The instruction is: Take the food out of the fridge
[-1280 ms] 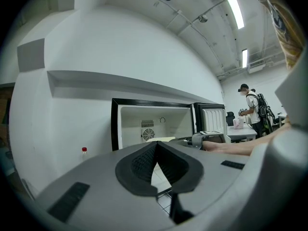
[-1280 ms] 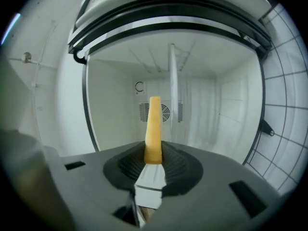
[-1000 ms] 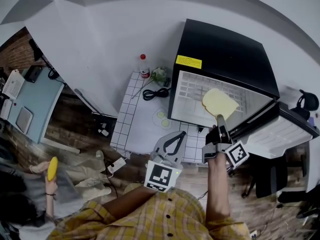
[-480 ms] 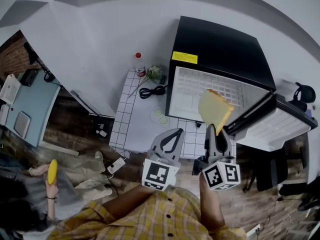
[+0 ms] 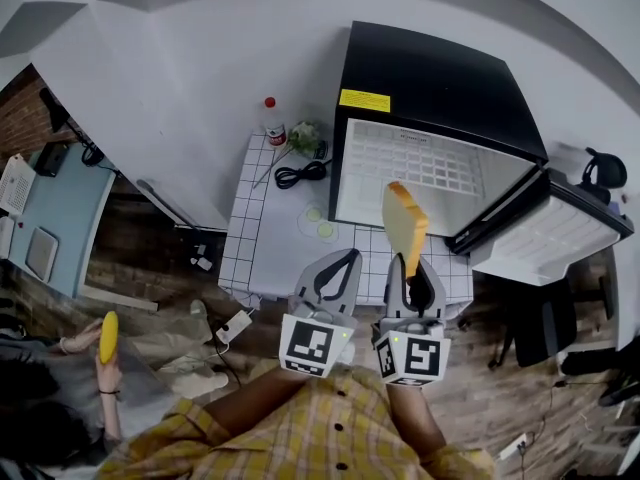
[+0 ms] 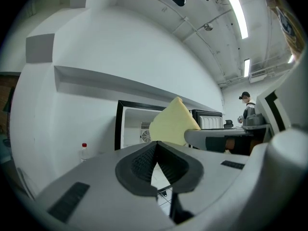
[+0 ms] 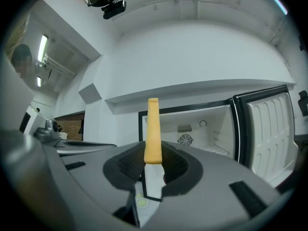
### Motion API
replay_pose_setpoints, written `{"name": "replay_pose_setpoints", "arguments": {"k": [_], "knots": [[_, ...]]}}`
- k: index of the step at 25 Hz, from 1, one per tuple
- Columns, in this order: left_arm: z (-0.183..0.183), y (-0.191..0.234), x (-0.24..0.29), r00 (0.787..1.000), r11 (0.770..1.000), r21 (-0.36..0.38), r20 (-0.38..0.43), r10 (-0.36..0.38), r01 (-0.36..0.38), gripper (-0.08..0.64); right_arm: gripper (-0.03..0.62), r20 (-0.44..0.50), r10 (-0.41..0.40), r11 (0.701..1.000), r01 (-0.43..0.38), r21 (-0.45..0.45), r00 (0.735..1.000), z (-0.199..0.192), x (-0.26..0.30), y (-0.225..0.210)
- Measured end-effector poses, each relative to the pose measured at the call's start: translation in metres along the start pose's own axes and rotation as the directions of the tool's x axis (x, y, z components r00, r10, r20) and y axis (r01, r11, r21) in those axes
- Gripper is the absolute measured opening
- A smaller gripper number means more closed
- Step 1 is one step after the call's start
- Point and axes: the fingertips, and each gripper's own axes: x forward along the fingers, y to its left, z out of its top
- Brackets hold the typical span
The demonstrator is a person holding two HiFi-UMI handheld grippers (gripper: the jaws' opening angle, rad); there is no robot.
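Note:
A pale yellow bread slice (image 5: 404, 226) stands on edge in front of the open black fridge (image 5: 440, 78), clear of its white inside. My right gripper (image 5: 410, 268) is shut on the slice's lower end. In the right gripper view the bread slice (image 7: 153, 129) rises thin and upright from between the pads of the right gripper (image 7: 153, 160). My left gripper (image 5: 345, 260) hangs just left of it, its tips together and nothing held. The left gripper view shows that gripper (image 6: 156, 150) with the bread slice (image 6: 171, 124) behind it.
The fridge door (image 5: 550, 238) hangs open to the right. A white tiled table (image 5: 262, 243) carries a red-capped bottle (image 5: 270, 123), a black cable (image 5: 295, 175) and two green slices (image 5: 320, 223). At lower left a person's hand holds a yellow object (image 5: 108, 336).
My right gripper has drawn the bread back out of the fridge, toward me and to the left, and rolled so the slice went from flat to standing on edge. The left gripper hardly moved.

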Motion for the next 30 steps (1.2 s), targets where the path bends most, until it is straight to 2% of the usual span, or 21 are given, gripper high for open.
{"name": "replay_pose_setpoints", "arguments": {"k": [30], "knots": [[0.004, -0.008, -0.012, 0.999, 0.999, 0.018, 0.017, -0.029, 0.029, 0.008, 0.087, -0.001, -0.039, 0.999, 0.039, -0.011, 0.999, 0.002, -0.019, 0.002]]}}
